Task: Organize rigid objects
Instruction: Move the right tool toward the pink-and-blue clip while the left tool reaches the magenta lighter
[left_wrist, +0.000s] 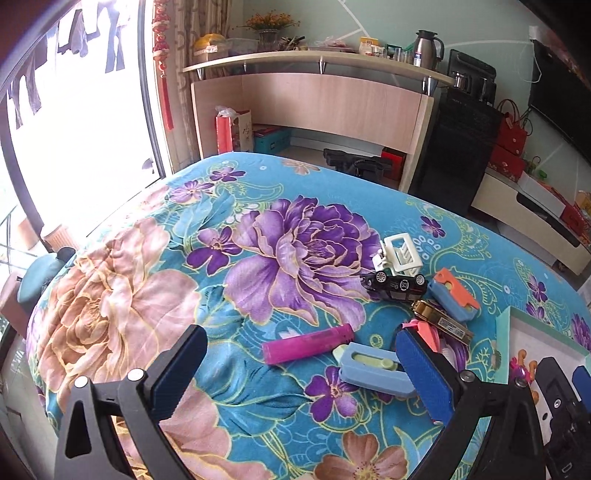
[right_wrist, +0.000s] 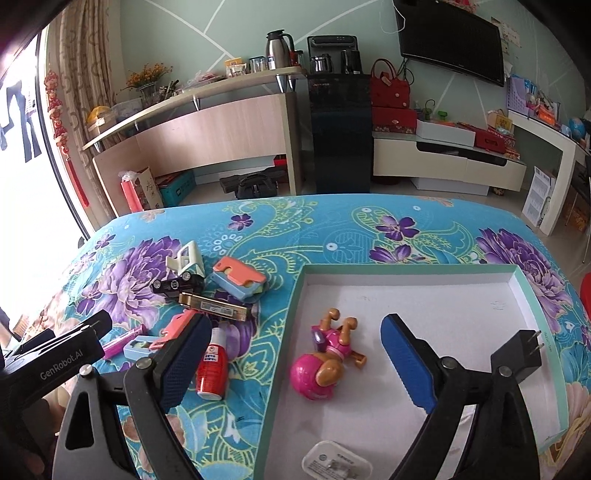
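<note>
White inside, the one tray (right_wrist: 413, 295) lies under the right gripper (right_wrist: 295, 354), jaws wide open and empty above one pink toy figure (right_wrist: 328, 354), one white charger (right_wrist: 336, 463) and one black plug (right_wrist: 517, 354). Nearest the left gripper (left_wrist: 301, 354), also wide open and empty, one pink lighter (left_wrist: 308, 343) lies crosswise just ahead, between its jaws; two toy cars (left_wrist: 397, 269) lie farther.

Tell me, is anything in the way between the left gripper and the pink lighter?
Nothing visible blocks it. The left gripper is open and empty, and the pink lighter lies on the blanket just ahead, between its fingers. A blue case lies close beside it.
</note>
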